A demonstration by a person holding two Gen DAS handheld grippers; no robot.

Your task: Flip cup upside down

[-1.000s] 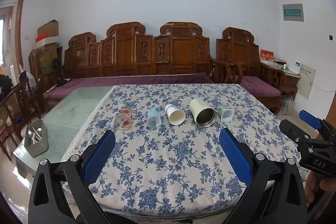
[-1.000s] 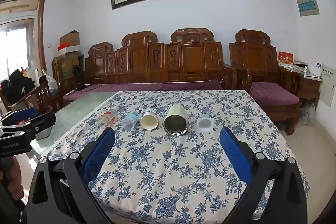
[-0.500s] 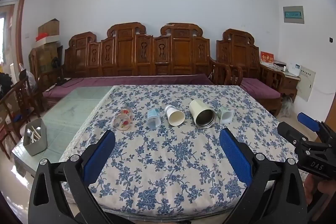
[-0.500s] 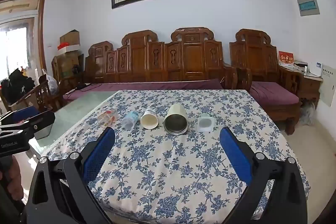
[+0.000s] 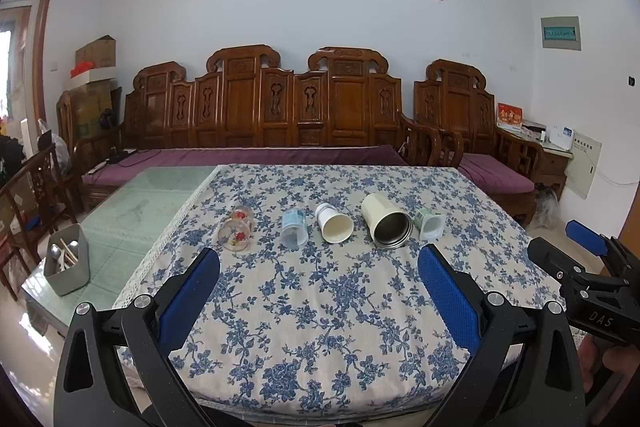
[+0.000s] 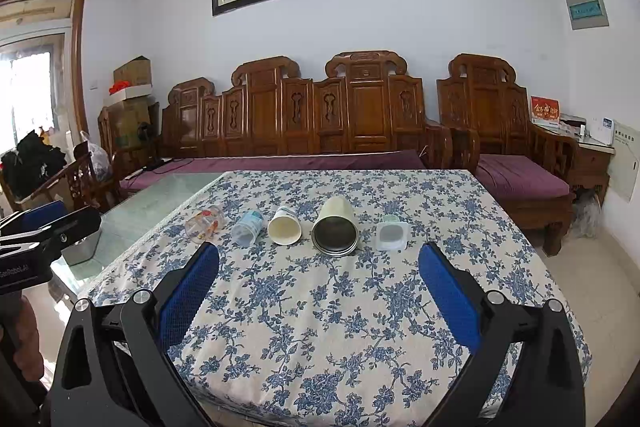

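Floral tablecloth (image 5: 340, 307) under both grippers, left (image 5: 320, 291) and right (image 6: 320, 291), seemingly wide open, empty, short of five cups (image 5: 386, 227).

Right claw (image 5: 588, 259) cut off by left view's right edge.

Bare tablecloth (image 5: 320, 307) before cup row (image 5: 338, 227); cups just beside each other.

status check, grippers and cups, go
Left gripper open, right gripper open, both empty. Five cups on their sides, untouched. Path clear.
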